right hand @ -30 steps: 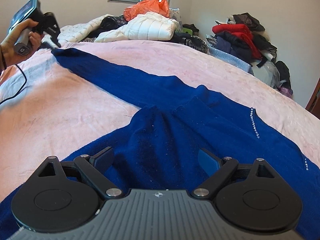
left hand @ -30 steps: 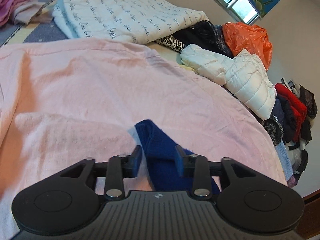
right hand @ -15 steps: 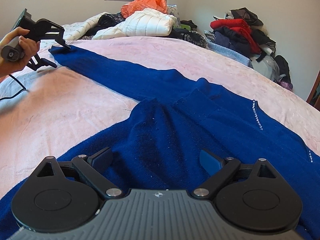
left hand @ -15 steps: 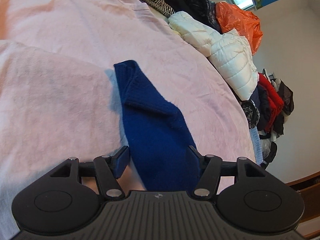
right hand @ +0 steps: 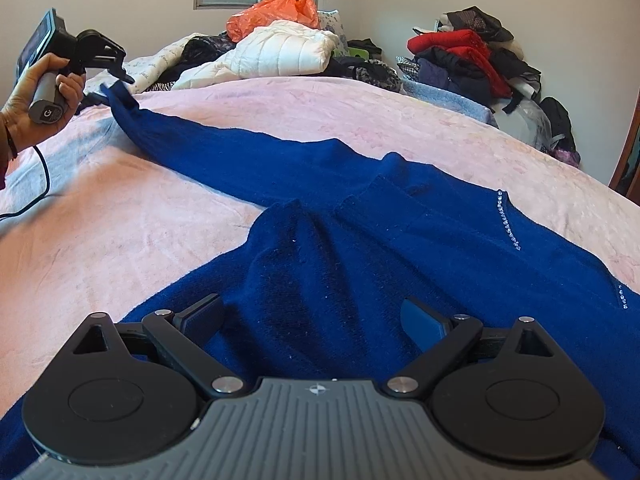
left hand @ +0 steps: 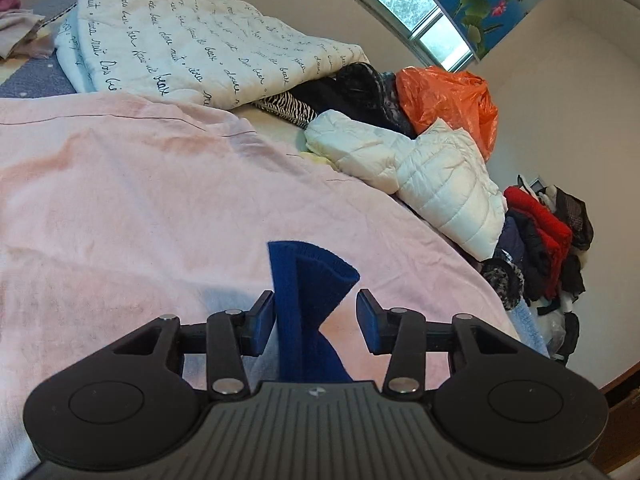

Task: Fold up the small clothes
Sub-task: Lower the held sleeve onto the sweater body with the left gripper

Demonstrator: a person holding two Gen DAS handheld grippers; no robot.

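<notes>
Left gripper (left hand: 316,318) has come back over the sleeve cuff (left hand: 312,276) and its jaws are closing around it, not yet pinching, while the right gripper (right hand: 312,320) stays spread above the blue sweater (right hand: 360,240) on the bed (right hand: 120,240): sleeve fold about to begin.

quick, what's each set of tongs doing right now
Left tongs: closing, sweater cuff between the pads, not yet pinched.
Right tongs: open, over the blue sweater, holding nothing.
</notes>
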